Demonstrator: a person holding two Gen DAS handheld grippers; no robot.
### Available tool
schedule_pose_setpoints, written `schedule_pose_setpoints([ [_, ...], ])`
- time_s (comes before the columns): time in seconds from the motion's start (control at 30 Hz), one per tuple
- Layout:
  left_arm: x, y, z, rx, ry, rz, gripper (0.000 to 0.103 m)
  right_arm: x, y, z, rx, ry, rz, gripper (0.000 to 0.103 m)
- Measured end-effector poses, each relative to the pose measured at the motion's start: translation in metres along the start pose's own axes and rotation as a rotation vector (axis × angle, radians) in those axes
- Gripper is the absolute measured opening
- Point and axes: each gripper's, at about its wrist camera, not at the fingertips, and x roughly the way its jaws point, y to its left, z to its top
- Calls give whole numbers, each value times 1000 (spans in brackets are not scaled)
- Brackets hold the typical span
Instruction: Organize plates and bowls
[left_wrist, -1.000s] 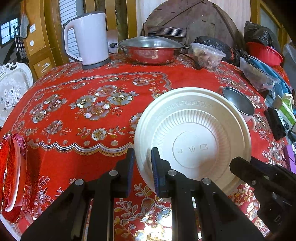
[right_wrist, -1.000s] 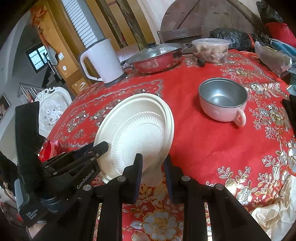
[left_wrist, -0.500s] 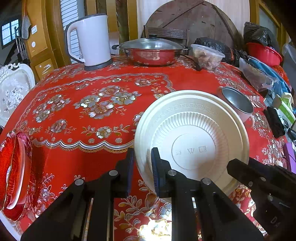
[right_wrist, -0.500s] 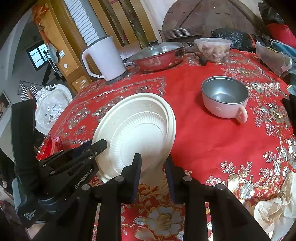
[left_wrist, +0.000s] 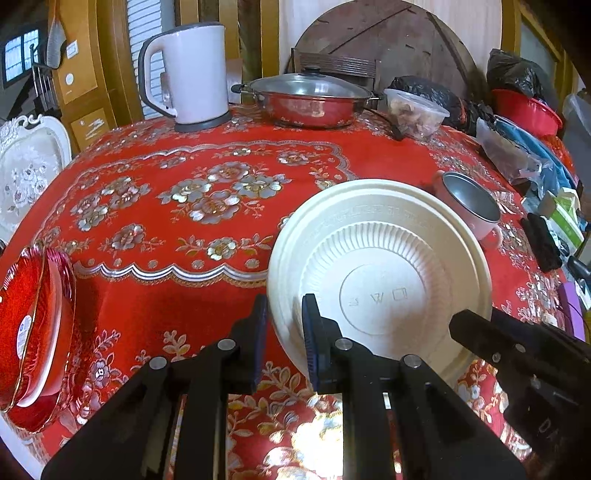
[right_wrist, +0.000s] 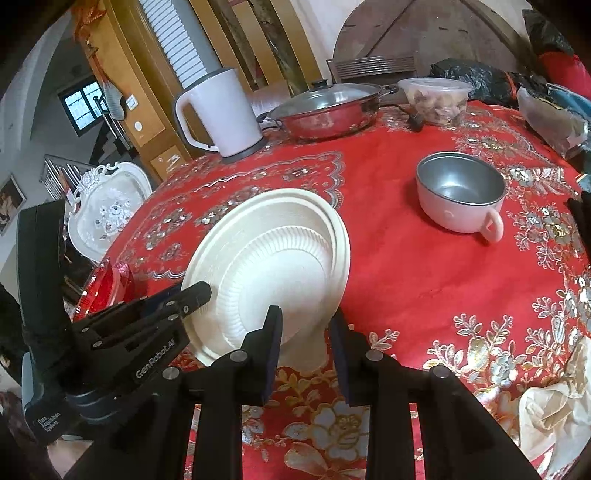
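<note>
Here, I have both claws nipping the cream plate (left_wrist: 380, 273): left gripper (left_wrist: 284, 332) pinches its near-left rim, right gripper (right_wrist: 304, 341) its near edge. Light, bendy; grip rim only.

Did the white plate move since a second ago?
Barely. In the right wrist view the white plate sits a little closer to the metal cup, and both grippers keep holding its rim.

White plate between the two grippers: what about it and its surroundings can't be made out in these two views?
- White plate: left wrist view, lower rim hidden behind the left gripper.
- Right gripper: right wrist view, contact with the plate unclear.
- Red dishes: cut off by the left edge, count unclear.
- Embossed base marks: too small to read.
</note>
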Motion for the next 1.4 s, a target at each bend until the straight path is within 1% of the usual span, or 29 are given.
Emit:
schedule_pose_setpoints([
  [0.17, -10, 10, -3, -9, -11, 9, 16, -2, 10, 0, -8, -2, 28, 28],
  [0.33, -23, 25, -5, -25, -22, 8, 16, 0, 16, -1, 8, 11, 75, 28],
  [0.47, -31, 33, -6, -31, -29, 12, 16, 1, 25, -1, -3, 18, 85, 28],
  [0.8, -61, 70, -4, -68, -63, 47, 16, -7, 71, 9, -75, -3, 151, 28],
  [1.0, -69, 98, -2, -88, -62, 84, 16, -1, 104, 17, -107, -5, 197, 28],
  [1.17, -77, 127, 4, -104, -72, 138, 16, 7, 141, 26, -157, -1, 225, 28],
  [1.4, -91, 165, 9, -128, -102, 238, 16, 21, 194, 35, -224, 11, 261, 28],
])
